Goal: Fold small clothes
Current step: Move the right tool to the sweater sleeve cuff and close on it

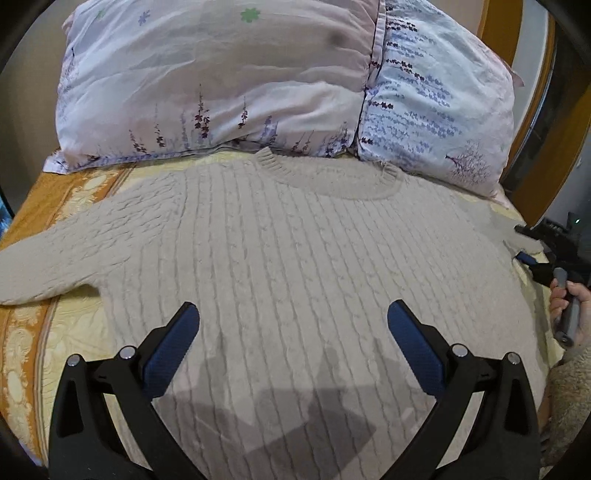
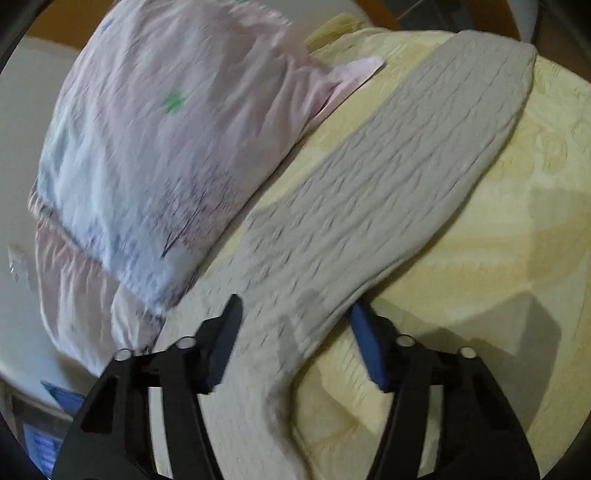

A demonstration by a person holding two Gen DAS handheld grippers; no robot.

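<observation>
A beige cable-knit sweater lies flat on the bed, neckline toward the pillows, its left sleeve stretched out to the left. My left gripper is open and empty, hovering over the sweater's body. In the right wrist view the right sleeve runs up and to the right over the yellow quilt. My right gripper is open with its fingers on either side of the sleeve where it joins the body. The right gripper also shows at the right edge of the left wrist view, at the sleeve.
Two floral pillows lie just beyond the neckline. The yellow and orange quilt covers the bed. A wooden headboard stands at the back right. The pillow also shows in the right wrist view, left of the sleeve.
</observation>
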